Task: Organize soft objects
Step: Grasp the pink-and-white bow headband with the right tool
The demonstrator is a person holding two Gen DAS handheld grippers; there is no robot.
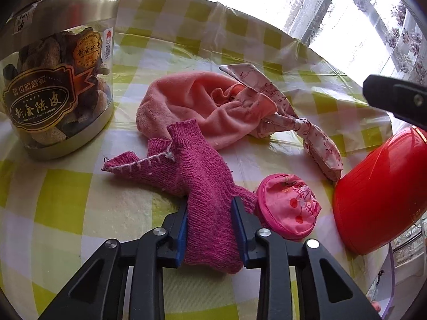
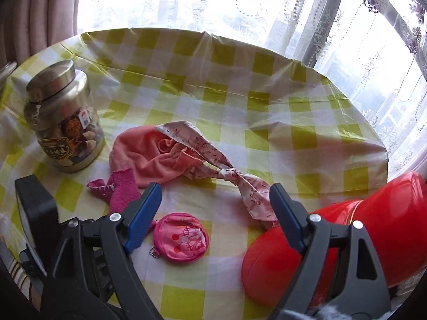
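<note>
- Left gripper fingers clamp the magenta knit piece; right gripper fingers spread wide, empty.
- Green-checked tablecloth covers a round table beside lace-curtained windows; the knit lies near the jar.

A home is shown here, most likely a dining corner. A round table is covered with a yellow-and-white checked plastic cloth. Lace curtains embroidered with flowers are hung at the bright window, with a heavier pinkish drape at the left. A labelled food jar is kept on the table.
</note>
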